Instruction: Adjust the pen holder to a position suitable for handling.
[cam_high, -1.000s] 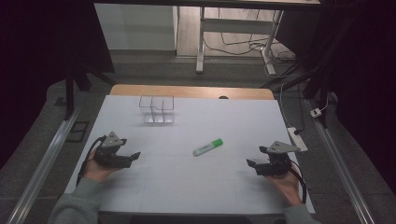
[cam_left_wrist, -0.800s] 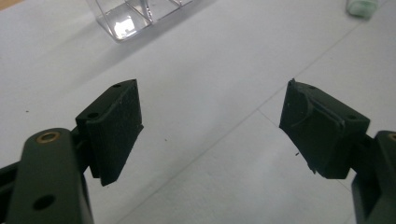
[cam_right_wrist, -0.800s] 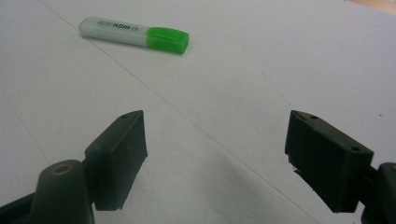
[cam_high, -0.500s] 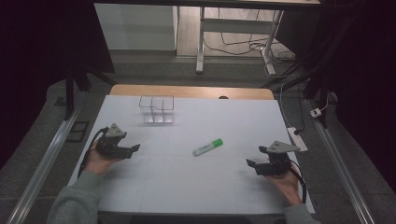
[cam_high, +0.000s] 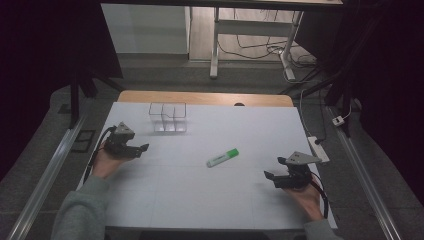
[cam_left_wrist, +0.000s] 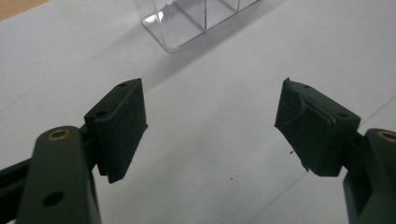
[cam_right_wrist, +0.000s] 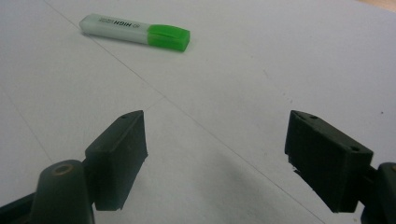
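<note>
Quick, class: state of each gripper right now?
Left gripper: open, holding nothing, jaws just been closing slightly.
Right gripper: open, holding nothing.

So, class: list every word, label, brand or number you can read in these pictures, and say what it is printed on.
"HIGH": on the pale barrel of the highlighter, upside down in the right gripper view; the smaller print after it is too blurred to read.
Clear plastic organizer: no text on it.
</note>
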